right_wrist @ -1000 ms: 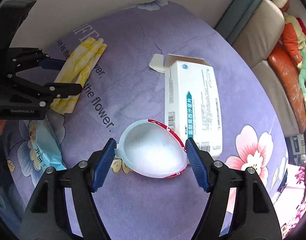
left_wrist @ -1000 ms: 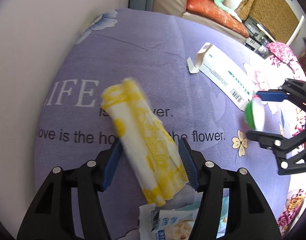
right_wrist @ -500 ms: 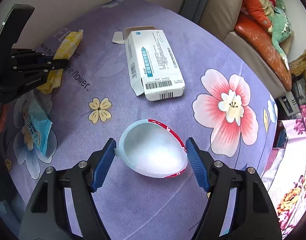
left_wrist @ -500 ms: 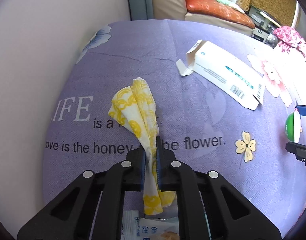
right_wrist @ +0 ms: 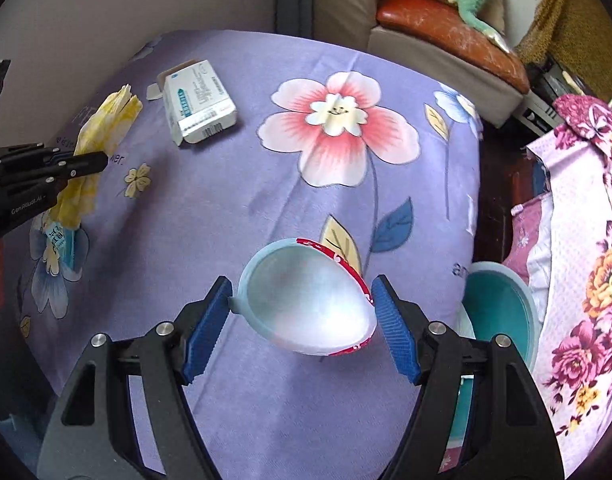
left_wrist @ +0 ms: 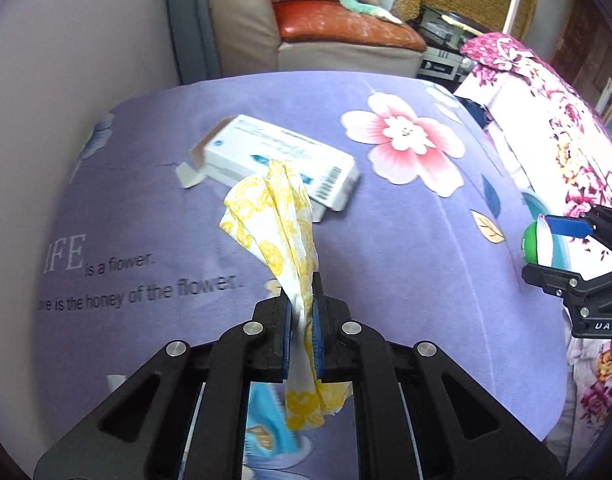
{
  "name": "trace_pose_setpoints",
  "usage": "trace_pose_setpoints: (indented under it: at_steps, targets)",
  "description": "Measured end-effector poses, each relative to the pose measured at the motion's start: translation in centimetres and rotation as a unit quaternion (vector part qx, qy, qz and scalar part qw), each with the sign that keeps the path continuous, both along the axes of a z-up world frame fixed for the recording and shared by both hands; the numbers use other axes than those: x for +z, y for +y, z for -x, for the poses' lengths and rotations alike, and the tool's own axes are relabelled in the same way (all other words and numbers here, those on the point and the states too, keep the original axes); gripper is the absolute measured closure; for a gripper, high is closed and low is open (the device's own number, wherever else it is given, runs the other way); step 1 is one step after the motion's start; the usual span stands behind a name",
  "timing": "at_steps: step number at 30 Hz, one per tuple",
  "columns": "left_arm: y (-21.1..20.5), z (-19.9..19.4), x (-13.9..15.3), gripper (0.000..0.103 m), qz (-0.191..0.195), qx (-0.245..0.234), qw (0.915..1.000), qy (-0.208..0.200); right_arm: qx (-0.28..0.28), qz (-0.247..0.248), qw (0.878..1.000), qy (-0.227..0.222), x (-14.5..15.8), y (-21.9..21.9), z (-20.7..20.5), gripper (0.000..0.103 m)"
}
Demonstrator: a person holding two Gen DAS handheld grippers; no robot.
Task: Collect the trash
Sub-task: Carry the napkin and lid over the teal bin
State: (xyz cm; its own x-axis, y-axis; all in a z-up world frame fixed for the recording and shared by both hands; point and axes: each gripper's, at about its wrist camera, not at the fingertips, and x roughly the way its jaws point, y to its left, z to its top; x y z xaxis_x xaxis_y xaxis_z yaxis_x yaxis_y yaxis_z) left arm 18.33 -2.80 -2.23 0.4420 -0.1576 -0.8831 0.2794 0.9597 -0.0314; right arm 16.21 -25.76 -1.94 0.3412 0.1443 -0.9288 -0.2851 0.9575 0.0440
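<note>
The left gripper [left_wrist: 302,316] is pinching a yellow-and-white napkin [left_wrist: 278,220] tight between its pads, lifted off the purple cloth [left_wrist: 405,248]. The napkin's top is fanning out over the white box [left_wrist: 266,152] behind it, hiding part of the box's label, and its lower end is hanging down between the gripper's arms. A blue wrapper [left_wrist: 266,436] is lying underneath, mostly blocked by the gripper.

The right gripper [right_wrist: 302,320] is holding a small plastic cup [right_wrist: 306,304], its jaws wide with the pads pressing on the rim at both sides, lower centre of its own view. In the left wrist view the cup is showing only as a green-and-white edge at mid right. A teal bin [right_wrist: 501,304] is sitting at lower right, beyond the cloth's edge, its near side cut off by the gripper finger. The box print is too blurred to read.
</note>
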Motion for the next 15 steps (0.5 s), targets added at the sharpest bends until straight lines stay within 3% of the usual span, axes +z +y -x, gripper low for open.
trace_pose_setpoints:
  at_steps: [7, 15]
  targets:
    - [-9.2, 1.6, -0.2, 0.094, 0.015, -0.072, 0.9973, 0.008, -0.083, -0.006, 0.996, -0.012, 0.2, -7.8, 2.4, 0.034]
    - [-20.3, 3.2, -0.5, 0.094, 0.021, -0.154, 0.9878, 0.013, -0.166, -0.019, 0.986, -0.018, 0.1, -16.4, 4.8, 0.034]
